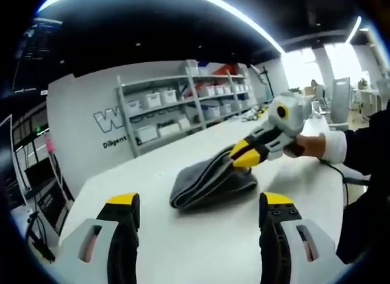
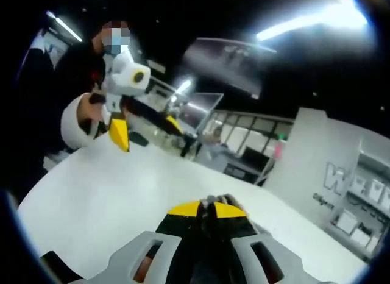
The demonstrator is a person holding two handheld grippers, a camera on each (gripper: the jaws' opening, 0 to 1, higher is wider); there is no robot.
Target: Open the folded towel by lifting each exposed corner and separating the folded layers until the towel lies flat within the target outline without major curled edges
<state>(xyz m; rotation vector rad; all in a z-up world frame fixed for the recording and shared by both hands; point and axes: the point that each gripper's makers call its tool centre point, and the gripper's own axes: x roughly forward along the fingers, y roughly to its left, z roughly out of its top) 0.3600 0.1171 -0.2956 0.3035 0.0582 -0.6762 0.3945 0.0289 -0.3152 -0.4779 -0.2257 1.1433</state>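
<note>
On the white table (image 1: 183, 235) lies the grey towel (image 1: 210, 183), mostly folded, so nearly all the opening is left to do. The right gripper (image 1: 241, 157) has its jaws closed on one towel corner and lifts it a little. The left gripper (image 1: 198, 232) waits near the towel with jaws wide open and empty. Shelves (image 1: 183, 107) stand far behind, and nothing blocks the towel.

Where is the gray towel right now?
In the left gripper view, the folded towel lies mid-table, its upper edge pinched by the right gripper.
</note>
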